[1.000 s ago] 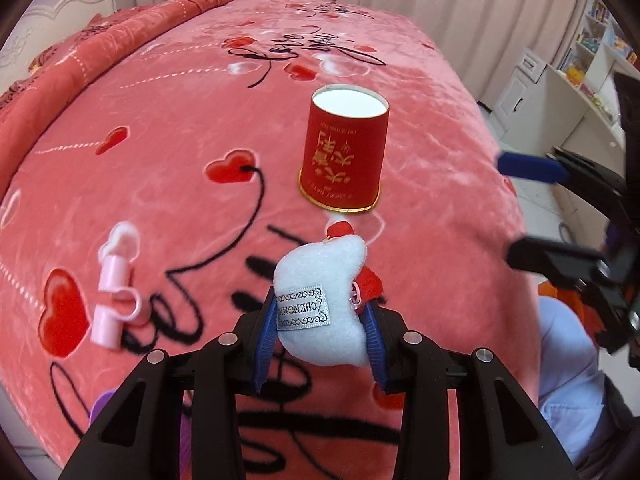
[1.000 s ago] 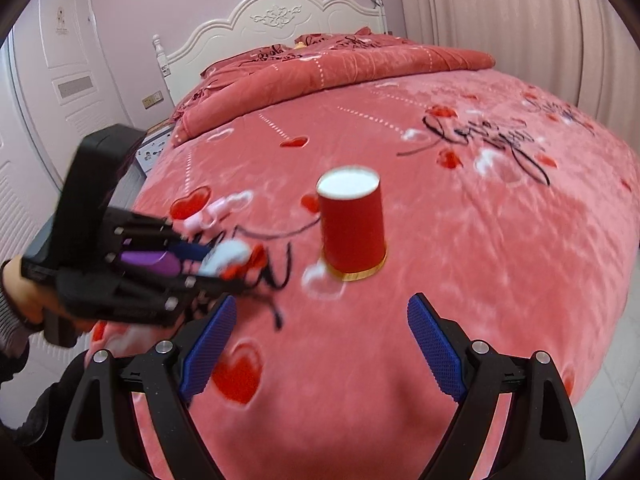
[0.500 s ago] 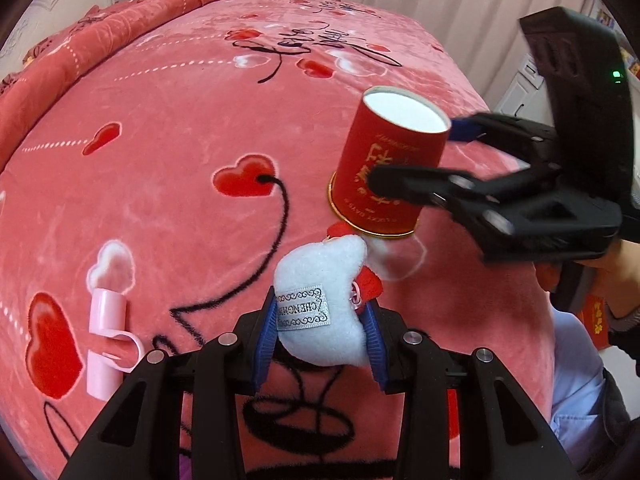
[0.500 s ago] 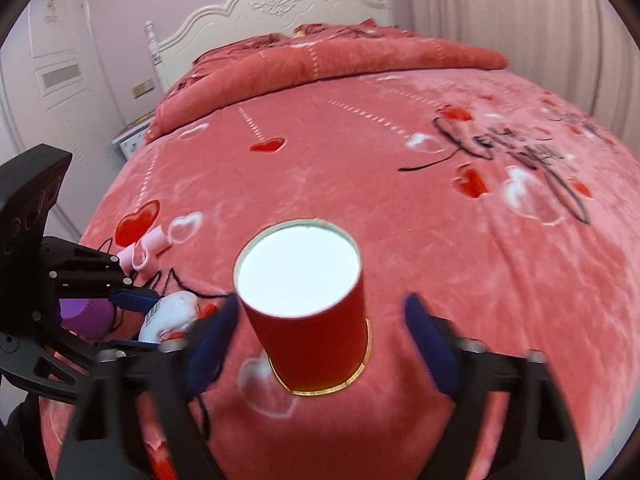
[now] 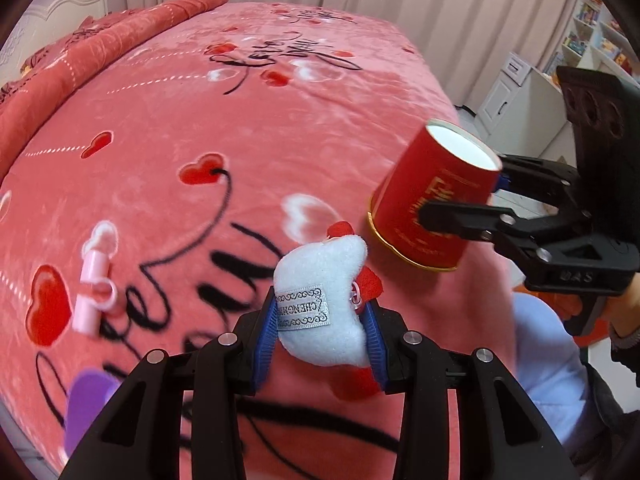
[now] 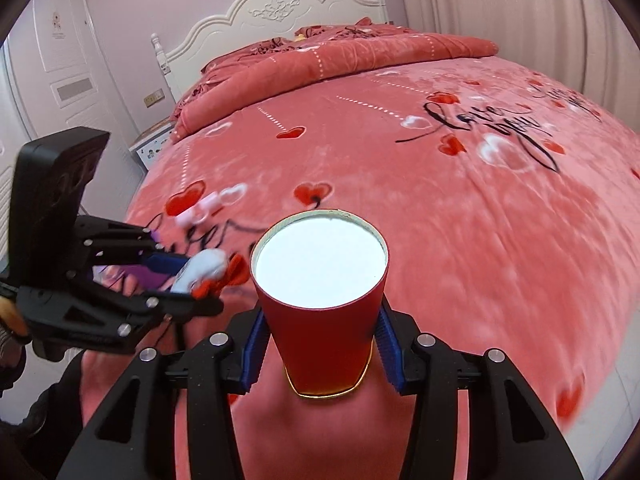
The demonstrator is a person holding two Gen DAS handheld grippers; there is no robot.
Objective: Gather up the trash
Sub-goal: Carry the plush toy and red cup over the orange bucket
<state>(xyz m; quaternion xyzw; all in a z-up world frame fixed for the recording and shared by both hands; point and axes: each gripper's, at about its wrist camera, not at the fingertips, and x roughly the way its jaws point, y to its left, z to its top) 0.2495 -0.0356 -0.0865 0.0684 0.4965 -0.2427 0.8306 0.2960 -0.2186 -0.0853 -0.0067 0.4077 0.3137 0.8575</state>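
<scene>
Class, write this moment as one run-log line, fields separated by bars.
left gripper: shut on white plush toy | right gripper: closing on red paper cup | pink plastic clip: lying on pink bedspread

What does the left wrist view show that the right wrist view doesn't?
Only the left wrist view shows the toy's label, the gold print on the cup's side and white cabinets past the bed's foot. Only the right wrist view shows the headboard, a door and the cup's white inside. Both show the cup between the closing right gripper, the left gripper clamping the toy, and the pink tube.
</scene>
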